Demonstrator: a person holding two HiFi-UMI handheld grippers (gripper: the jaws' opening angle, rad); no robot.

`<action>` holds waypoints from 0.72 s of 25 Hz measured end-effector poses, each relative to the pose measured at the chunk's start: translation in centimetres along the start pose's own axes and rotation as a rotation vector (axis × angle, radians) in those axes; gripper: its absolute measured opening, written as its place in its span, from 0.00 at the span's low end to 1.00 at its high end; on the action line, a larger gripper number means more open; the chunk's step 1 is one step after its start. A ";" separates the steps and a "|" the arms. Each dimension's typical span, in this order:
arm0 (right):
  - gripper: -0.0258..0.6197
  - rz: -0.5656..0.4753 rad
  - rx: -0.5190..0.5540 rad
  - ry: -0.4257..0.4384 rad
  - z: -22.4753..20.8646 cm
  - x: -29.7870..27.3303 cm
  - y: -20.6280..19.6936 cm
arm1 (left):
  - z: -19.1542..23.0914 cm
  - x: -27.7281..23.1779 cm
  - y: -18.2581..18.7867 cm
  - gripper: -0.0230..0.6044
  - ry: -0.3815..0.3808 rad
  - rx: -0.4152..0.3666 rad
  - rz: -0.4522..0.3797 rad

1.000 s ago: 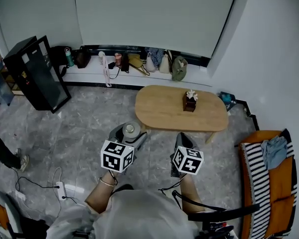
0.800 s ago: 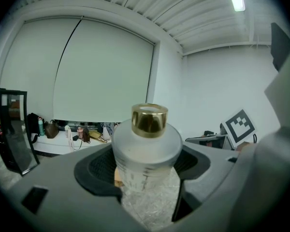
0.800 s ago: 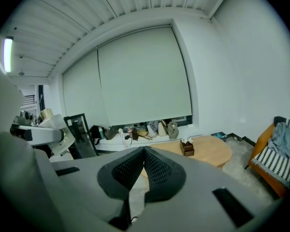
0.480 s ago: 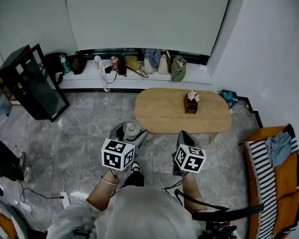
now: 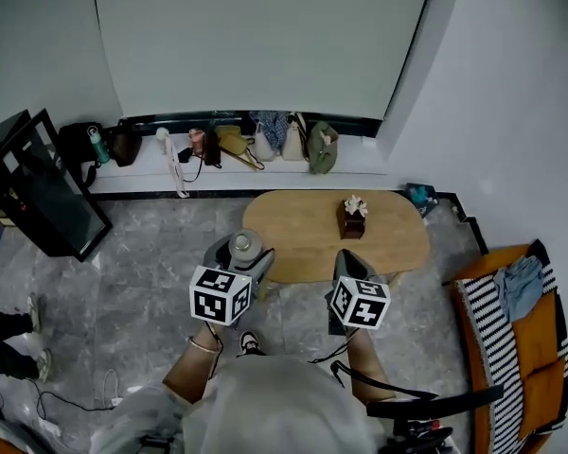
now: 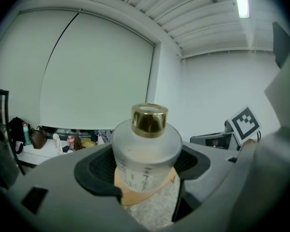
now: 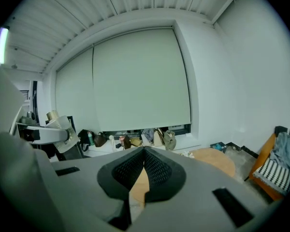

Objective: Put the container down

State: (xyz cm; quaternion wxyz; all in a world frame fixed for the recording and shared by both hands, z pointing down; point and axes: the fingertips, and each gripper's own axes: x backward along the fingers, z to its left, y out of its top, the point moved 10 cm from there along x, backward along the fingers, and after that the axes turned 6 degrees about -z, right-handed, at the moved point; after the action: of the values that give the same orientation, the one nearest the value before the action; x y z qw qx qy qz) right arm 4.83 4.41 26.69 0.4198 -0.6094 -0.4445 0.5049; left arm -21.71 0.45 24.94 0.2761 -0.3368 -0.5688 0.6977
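My left gripper (image 5: 239, 255) has its jaws clamped round the frosted white round bottle with a gold cap (image 6: 145, 151), upright in the air at centre frame, by the left end of the oval light-wood low table (image 5: 388, 233). My right gripper (image 7: 144, 164) has its jaws pressed together on nothing. I judge this the carry-in. Next I reach over bare tabletop, lower until the base seats, then release.
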 end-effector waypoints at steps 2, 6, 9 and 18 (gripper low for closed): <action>0.08 -0.001 0.002 -0.010 -0.1 -1.6 0.7 | 1.2 -1.5 0.7 0.58 -0.008 -0.005 -0.002; 0.08 0.005 0.008 -0.028 -0.1 -4.4 1.6 | 3.3 -4.2 1.3 0.58 -0.030 0.001 0.000; 0.08 -0.001 0.008 -0.035 0.0 -6.6 2.4 | 4.6 -6.0 1.6 0.58 -0.045 0.001 0.005; 0.08 0.000 0.004 -0.057 0.9 -13.2 4.1 | 10.2 -10.7 2.8 0.58 -0.072 -0.005 0.008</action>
State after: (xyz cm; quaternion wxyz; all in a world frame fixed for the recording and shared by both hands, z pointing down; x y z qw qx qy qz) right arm 3.14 -9.26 25.85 0.4080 -0.5939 -0.4554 0.5230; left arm -23.08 -14.59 25.19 0.2518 -0.3146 -0.5787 0.7090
